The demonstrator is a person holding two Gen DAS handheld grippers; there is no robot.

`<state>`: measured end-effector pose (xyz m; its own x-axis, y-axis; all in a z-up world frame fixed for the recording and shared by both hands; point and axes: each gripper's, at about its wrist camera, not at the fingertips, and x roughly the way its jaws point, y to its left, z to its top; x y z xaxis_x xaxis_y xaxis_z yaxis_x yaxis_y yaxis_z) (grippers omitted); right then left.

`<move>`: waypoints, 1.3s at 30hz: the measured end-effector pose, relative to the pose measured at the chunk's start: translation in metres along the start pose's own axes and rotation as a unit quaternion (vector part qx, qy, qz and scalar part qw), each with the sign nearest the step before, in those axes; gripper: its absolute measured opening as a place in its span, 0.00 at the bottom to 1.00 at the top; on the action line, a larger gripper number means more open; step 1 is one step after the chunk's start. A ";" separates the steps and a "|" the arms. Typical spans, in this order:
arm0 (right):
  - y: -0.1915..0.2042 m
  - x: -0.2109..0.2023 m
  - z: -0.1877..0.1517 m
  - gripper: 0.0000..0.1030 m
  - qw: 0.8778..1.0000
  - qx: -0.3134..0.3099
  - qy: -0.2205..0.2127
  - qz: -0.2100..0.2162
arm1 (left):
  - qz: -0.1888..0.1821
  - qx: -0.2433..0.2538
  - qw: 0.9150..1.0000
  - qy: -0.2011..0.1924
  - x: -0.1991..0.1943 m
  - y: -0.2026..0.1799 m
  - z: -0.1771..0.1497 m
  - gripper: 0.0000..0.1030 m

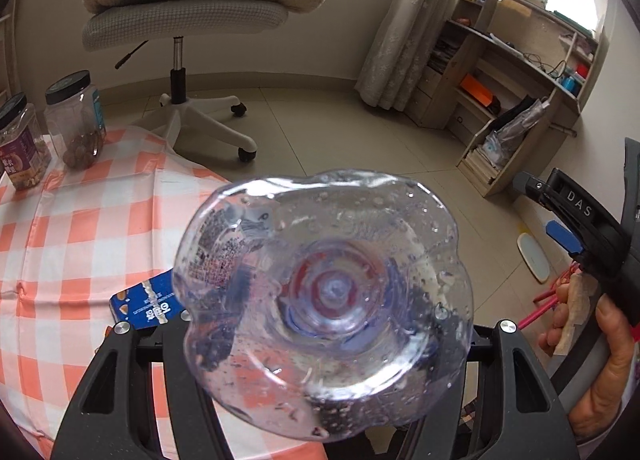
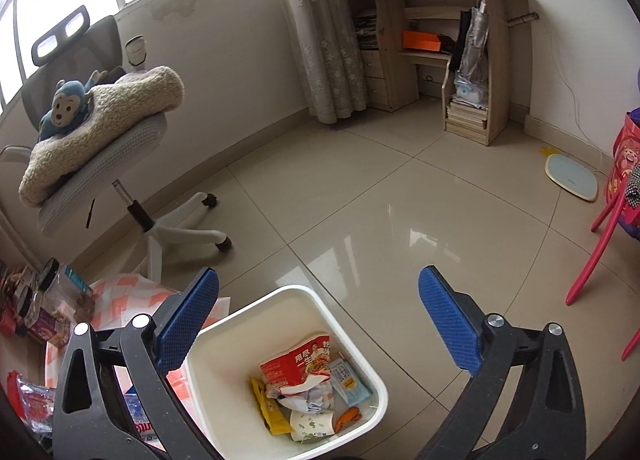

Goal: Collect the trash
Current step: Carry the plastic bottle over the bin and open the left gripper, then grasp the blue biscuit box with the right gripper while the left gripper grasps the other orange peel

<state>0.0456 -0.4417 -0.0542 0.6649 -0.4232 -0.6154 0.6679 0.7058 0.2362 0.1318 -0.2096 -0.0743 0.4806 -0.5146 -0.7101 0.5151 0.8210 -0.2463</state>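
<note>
The left gripper (image 1: 320, 324) has its jaws clenched on a clear, crumpled plastic bottle (image 1: 324, 300), whose base faces the left wrist camera and fills the middle of that view. At nine o'clock of the bottle a blue snack wrapper (image 1: 146, 306) lies on the bench (image 1: 60, 260), which is covered by an orange-and-white checked cloth. Farther out, at ten o'clock, two clear plastic jars with black lids (image 1: 74, 120) stand near the cloth's far edge. At three o'clock a person's hand (image 1: 592, 344) grips the handle of the other tool.

The right gripper (image 2: 320, 320) has its jaws released, spread wide with nothing between the blue ribbed pads (image 2: 188, 324). Below the gap, toward six o'clock, stands a white square plastic bin (image 2: 372, 380) on the tiled floor (image 2: 360, 200). Inside it lie a red food packet (image 2: 298, 360), a yellow wrapper (image 2: 268, 408), a pale blue sachet (image 2: 350, 380) and crumpled paper. The bench edge shows at eight o'clock, just beside the bin. At ten o'clock, well apart, a grey swivel chair (image 2: 100, 164) carries a cream fleece blanket (image 2: 104, 128) and a blue monkey toy (image 2: 64, 104).
</note>
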 end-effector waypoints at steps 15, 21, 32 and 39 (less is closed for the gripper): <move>-0.034 -0.002 0.006 0.93 0.999 0.036 -0.011 -0.024 | -0.003 0.024 0.999 0.030 0.032 -0.046 0.000 0.68; -0.028 -0.003 0.005 0.93 0.999 0.019 -0.013 -0.025 | 0.031 0.042 0.999 0.011 0.025 -0.045 -0.003 0.75; 0.016 0.007 -0.008 0.93 0.998 -0.057 0.035 0.013 | 0.089 0.045 0.994 0.035 0.012 0.000 -0.039 0.79; 0.065 0.011 -0.024 0.93 0.990 -0.124 0.060 0.044 | 0.148 0.022 0.986 0.077 0.004 0.068 -0.057 0.79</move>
<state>0.0880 -0.3872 -0.0633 0.6630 -0.2937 -0.6886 0.4967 0.8608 0.1111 0.1275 -0.1417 -0.1315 0.5029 -0.2069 -0.8392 0.4002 0.9163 0.0139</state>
